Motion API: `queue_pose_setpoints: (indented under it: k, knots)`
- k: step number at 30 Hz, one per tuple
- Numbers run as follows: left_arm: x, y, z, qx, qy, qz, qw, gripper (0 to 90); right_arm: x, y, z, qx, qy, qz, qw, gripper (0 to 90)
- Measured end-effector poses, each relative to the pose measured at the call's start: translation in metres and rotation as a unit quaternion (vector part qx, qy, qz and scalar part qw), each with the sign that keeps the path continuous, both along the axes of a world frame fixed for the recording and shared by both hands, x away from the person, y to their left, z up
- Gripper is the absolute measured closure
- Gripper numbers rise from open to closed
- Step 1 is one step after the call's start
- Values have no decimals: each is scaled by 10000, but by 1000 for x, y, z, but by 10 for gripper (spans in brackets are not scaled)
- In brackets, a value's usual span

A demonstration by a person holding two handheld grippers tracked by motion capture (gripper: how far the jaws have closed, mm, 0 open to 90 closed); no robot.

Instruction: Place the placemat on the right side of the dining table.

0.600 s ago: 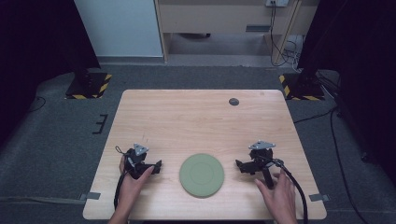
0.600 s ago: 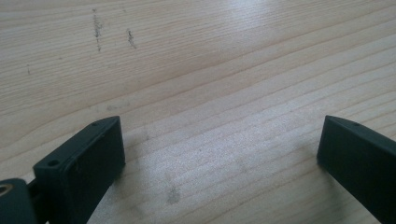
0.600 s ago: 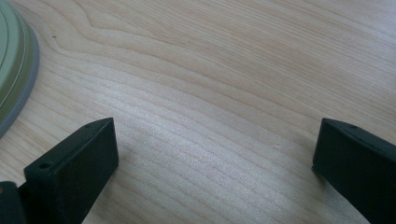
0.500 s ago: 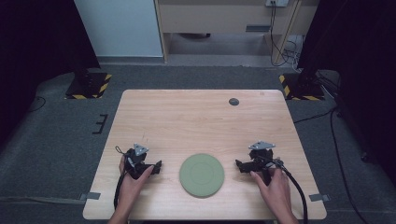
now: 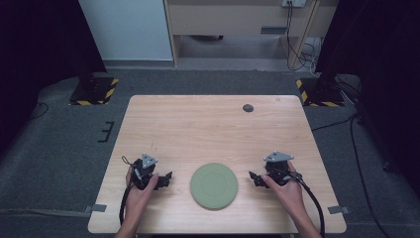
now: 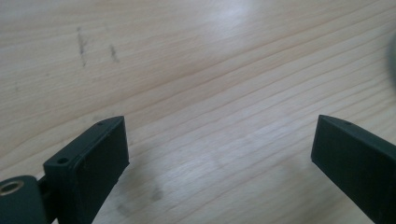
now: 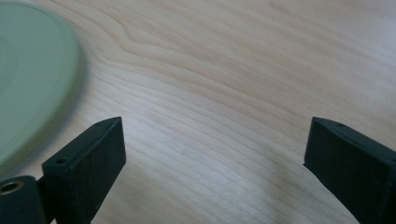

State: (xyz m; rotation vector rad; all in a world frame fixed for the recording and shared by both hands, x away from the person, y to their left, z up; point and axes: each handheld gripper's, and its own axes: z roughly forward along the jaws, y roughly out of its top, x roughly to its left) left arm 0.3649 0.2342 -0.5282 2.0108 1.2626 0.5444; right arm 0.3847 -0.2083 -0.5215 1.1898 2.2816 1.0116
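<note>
A pale wood bench (image 5: 198,129), grain plain and finish smooth with a soft sheen, carries a matt green plate (image 5: 214,185); matt black plastic jaws flank it, above rough grey carpet (image 5: 59,148).

Light wooden table (image 5: 198,129), green plate (image 5: 214,185) near front edge, small dark disc (image 5: 248,108) far side

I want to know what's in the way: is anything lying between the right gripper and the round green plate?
Nothing: bare wooden table separates the right gripper from the round green plate, as the right gripper view shows.
</note>
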Motion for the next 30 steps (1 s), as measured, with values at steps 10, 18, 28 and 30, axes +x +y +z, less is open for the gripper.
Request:
queue_pose_setpoints:
  k: [10, 18, 28, 30]
  knots:
    - [-13, -29, 1, -47, 141, -820, 9965, 32, -30, 20, 6, -121, -43, 559, 9984, 70]
    - [-15, -41, -2, 37, 292, -1129, 9932, 32, -35, 33, 0, -223, -15, 787, 9966, 71]
    - [-19, -54, -2, 70, 263, -1364, 9903, 36, -36, 43, -4, -281, 2, 883, 9957, 73]
    - [-20, -56, -2, 75, 248, -1361, 9904, 37, -36, 44, -4, -305, -11, 881, 9956, 74]
